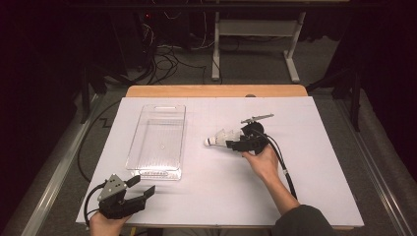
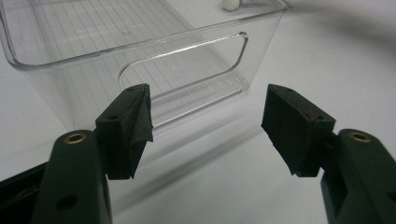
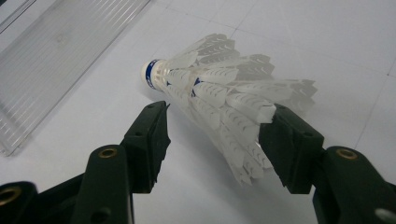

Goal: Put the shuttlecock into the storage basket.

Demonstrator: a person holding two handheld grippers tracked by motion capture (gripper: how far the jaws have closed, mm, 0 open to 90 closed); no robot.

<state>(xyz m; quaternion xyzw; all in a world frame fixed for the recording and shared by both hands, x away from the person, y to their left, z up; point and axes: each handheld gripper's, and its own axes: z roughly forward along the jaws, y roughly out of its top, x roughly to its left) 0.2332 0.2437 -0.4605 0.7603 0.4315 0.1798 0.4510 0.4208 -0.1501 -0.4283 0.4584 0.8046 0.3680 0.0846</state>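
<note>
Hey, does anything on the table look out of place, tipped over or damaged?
Nothing stands out. The shuttlecock lies on its side between the right hand-held gripper's jaws, feathers looking intact. The clear bin sits upright and empty on the table.

Shuttlecock [image 1: 219, 138] on table [image 1: 324, 162], right of clear bin [image 1: 158, 140], between right hand-held gripper [image 1: 235, 141] jaws

Dim room; grey floor [image 1: 314, 64], tangled cables [image 1: 164, 61], white table frame [image 1: 255, 29].
</note>
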